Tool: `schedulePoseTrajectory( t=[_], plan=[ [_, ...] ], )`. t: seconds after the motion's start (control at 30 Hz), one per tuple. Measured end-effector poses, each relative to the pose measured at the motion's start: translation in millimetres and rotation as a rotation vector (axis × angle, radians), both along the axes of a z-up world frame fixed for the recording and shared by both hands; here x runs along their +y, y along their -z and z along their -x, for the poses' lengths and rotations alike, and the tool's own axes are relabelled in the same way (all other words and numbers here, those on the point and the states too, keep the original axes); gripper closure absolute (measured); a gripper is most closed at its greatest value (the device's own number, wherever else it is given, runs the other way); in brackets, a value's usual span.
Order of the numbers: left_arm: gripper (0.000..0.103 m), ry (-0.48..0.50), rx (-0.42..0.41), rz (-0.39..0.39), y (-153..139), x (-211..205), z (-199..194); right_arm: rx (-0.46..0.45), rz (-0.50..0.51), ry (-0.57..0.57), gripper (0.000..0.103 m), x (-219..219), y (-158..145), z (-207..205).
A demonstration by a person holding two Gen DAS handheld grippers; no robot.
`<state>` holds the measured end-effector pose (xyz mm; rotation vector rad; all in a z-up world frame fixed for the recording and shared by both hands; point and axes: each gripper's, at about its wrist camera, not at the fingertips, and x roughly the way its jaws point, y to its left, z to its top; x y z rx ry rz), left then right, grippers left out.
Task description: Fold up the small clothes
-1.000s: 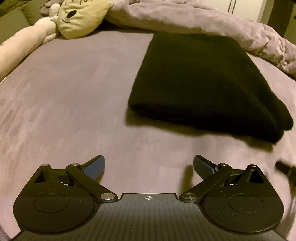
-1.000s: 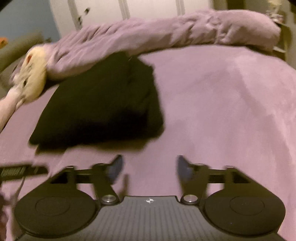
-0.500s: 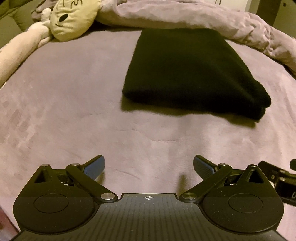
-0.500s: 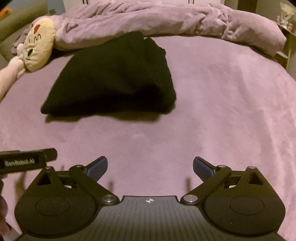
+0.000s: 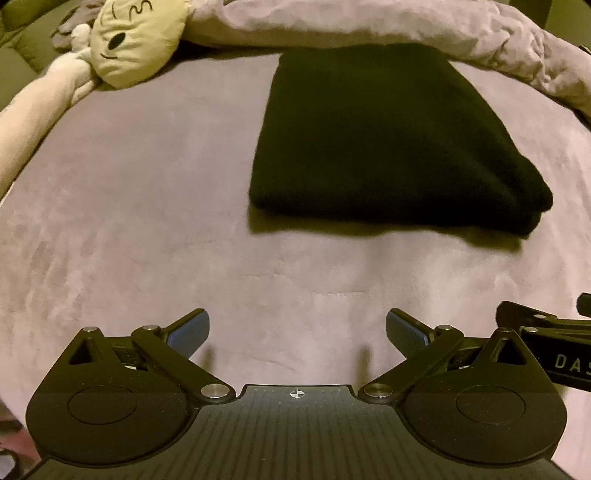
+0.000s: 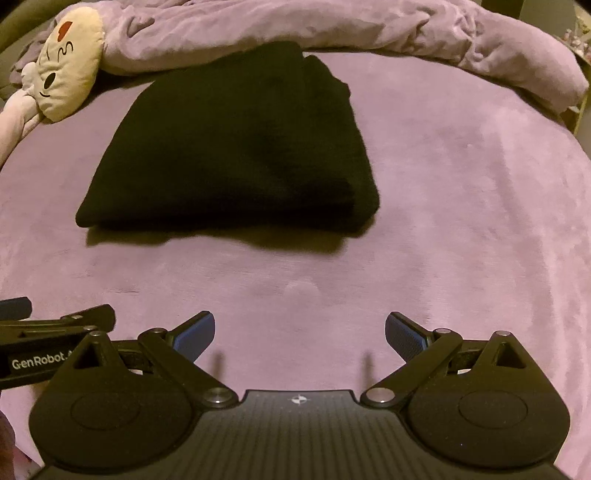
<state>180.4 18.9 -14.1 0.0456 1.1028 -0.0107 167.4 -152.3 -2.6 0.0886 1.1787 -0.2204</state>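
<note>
Both jaws wide and holding nothing, left gripper (image 5: 297,332) and right gripper (image 6: 299,332) near folded black cloth (image 6: 236,147); could mess up fold if bumped.

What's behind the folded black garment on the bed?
A bunched purple duvet runs along behind the garment, with a plush toy at its left. The garment's far edge meets the duvet; anything beneath is hidden.
</note>
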Motion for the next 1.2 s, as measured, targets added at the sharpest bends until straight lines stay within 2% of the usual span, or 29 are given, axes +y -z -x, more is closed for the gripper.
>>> schedulePoseTrajectory(
  t=[0.17, 1.2],
  plan=[
    [0.0, -0.008, 0.031, 0.025, 2, 7, -7, 0.012, 0.021, -0.015, 0.004, 4, 3, -5],
    [0.0, -0.012, 0.023, 0.013, 2, 8, -16, -0.015, 0.007, -0.014, 0.004, -1, 0, -11]
  ],
)
